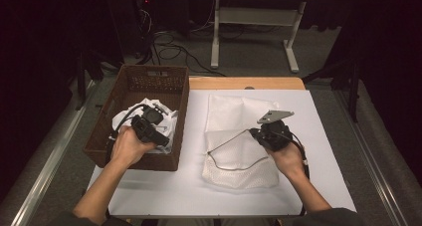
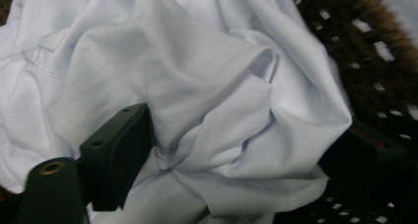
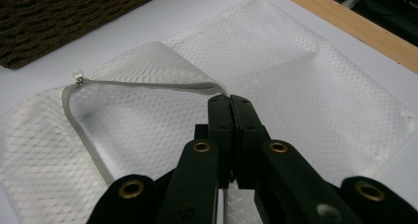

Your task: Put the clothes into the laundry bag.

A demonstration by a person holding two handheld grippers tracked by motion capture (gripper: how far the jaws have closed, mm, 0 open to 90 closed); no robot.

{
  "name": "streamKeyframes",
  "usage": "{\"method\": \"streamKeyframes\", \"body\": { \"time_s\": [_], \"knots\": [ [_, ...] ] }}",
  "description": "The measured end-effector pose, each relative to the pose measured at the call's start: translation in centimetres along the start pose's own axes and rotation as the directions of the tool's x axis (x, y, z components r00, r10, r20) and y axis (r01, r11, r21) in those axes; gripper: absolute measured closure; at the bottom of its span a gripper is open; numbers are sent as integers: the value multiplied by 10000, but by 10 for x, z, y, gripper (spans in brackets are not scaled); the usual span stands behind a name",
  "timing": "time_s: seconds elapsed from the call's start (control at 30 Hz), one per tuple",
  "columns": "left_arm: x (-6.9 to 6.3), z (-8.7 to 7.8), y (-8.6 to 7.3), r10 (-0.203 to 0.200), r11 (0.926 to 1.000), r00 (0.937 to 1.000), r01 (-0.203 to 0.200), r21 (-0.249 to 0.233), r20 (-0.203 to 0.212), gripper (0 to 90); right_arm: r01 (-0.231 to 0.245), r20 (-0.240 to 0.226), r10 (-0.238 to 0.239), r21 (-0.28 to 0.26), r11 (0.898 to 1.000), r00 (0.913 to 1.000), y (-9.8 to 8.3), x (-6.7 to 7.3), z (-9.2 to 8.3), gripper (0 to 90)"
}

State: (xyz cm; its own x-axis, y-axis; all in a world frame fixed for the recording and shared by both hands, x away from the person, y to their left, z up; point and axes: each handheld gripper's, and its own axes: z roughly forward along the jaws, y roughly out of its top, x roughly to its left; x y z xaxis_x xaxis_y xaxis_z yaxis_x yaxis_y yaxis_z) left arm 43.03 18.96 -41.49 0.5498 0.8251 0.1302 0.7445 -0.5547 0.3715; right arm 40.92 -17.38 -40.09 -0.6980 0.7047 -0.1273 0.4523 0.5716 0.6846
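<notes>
Table: white top; basket left, mesh bag centre.
Basket: dark wicker, holding a crumpled white cloth.
Bag: flat white mesh, zip mouth lifted open; light and floppy.
Cloth: soft, light, thin, likely to slip; best taken at a thick bunched fold.
Left gripper: jaws spread around a cloth fold, apparently not pinching, though the far jaw is dim.
Right gripper: jaws pressed together, pinching the bag's zip edge.
</notes>
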Motion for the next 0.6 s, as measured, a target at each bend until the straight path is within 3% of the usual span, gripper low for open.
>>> {"method": "streamKeyframes", "body": {
  "time_s": [0.07, 0.17, 0.23, 0.33, 0.4, 0.43, 0.5, 0.6],
  "knots": [
    [0, 6, 3, 76, 9999, 9986, -68, 158, -521, 290, -22, 10, 22, 38, 10000, 10000, 0, 0, 1, 897],
    [6, 9, 3, -82, 9998, 9986, 91, 162, -529, 510, -16, 40, 16, 29, 10000, 10000, 1, -1, 1, 897],
    [15, 11, 2, -444, 9989, 9974, 450, 99, -573, 626, -25, 68, 25, 3, 10000, 10000, 0, -2, -1, 898],
    [29, 16, 0, -1014, 9944, 9905, 1038, 208, -924, 673, -20, 117, 21, -33, 10000, 9999, -1, -2, -1, 898],
    [36, 21, -1, -1461, 9880, 9847, 1500, 360, -952, 636, -11, 103, 11, -6, 10000, 9999, -1, -3, -1, 897],
    [39, 24, 0, -1810, 9824, 9806, 1838, 332, -747, 574, 2, 88, -1, -18, 10000, 10000, -1, -3, -1, 898],
    [39, 25, 1, -1653, 9856, 9827, 1677, 224, -830, 442, -8, 62, 8, -27, 10000, 10000, -1, -3, 0, 897],
    [42, 26, -1, -1707, 9850, 9812, 1724, 116, -898, 331, -69, 22, 69, -15, 10000, 10000, -1, -4, 2, 897]
  ]
}}
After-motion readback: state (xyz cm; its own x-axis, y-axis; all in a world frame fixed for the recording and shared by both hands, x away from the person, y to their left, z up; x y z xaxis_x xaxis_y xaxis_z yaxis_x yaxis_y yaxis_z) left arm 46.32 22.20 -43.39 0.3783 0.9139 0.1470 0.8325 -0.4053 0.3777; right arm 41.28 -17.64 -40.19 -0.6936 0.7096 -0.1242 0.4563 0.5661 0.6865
